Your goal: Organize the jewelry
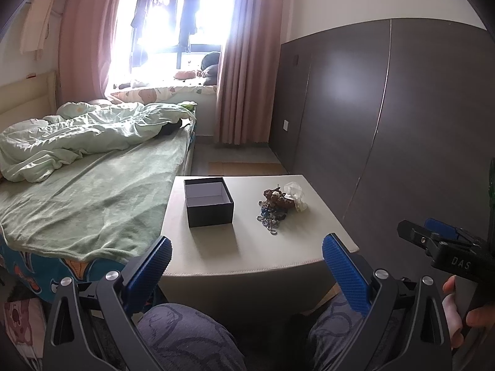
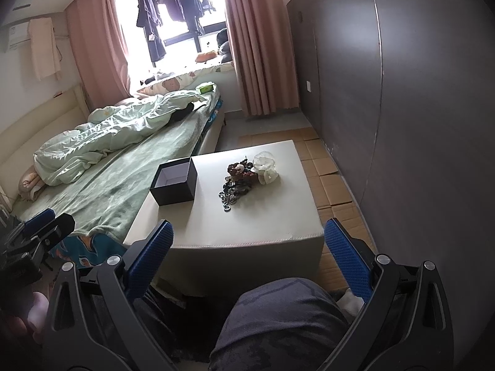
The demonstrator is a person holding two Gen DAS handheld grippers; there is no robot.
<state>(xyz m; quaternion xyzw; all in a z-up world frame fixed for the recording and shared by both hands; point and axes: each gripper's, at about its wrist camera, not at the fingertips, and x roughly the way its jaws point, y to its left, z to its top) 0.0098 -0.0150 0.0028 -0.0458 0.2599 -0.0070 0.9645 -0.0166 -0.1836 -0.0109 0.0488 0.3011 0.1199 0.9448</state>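
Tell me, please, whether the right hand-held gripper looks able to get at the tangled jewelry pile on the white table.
Probably yes: the right hand-held gripper is open, and nothing stands between it and the tangled jewelry pile.

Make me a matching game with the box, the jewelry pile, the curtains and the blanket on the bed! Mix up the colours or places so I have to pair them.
Things:
1. box
2. jewelry pile
3. curtains
4. blanket

Descriptions:
A. pink, hanging beside the window
B. pale green, crumpled on the bed
C. black outside, open on top, nothing seen inside
D. tangled heap on the white table, right of the box

Pairs: 1-C, 2-D, 3-A, 4-B
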